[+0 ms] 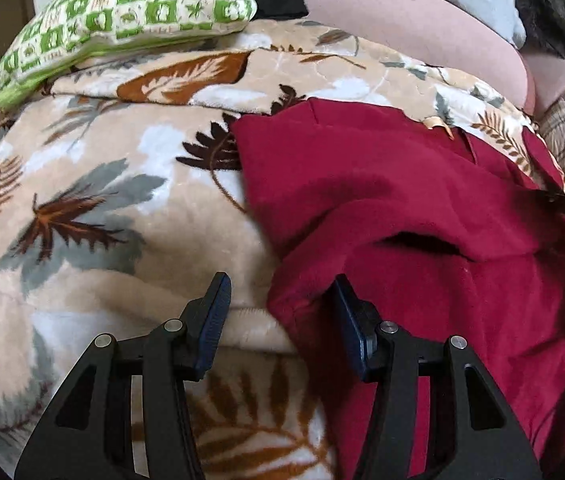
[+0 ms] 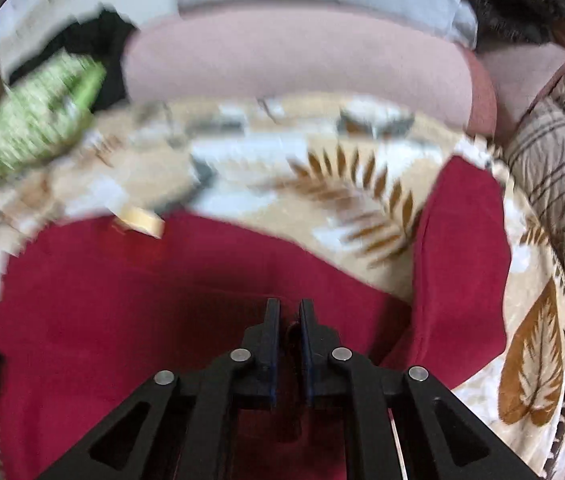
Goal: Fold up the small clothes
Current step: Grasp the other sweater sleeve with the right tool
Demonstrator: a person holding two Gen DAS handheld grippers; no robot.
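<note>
A dark red fleece garment (image 1: 402, 208) lies partly folded on a leaf-patterned blanket (image 1: 82, 200). My left gripper (image 1: 280, 294) is open at the garment's left edge, its right finger resting on the red cloth and its left finger over the blanket. In the right wrist view the same red garment (image 2: 130, 288) fills the lower frame. My right gripper (image 2: 289, 312) is nearly shut, with a fold of the red cloth pinched between its fingers. One red part (image 2: 462, 248) stretches away to the right. A pale label (image 2: 142, 218) shows at the garment's far edge.
A green and white patterned cushion (image 1: 122, 20) lies at the back left. A pink bolster (image 2: 294, 60) runs along the back. A striped brown quilt (image 2: 562, 184) lies at the right. A dark furry thing (image 1: 550, 16) sits at the back right.
</note>
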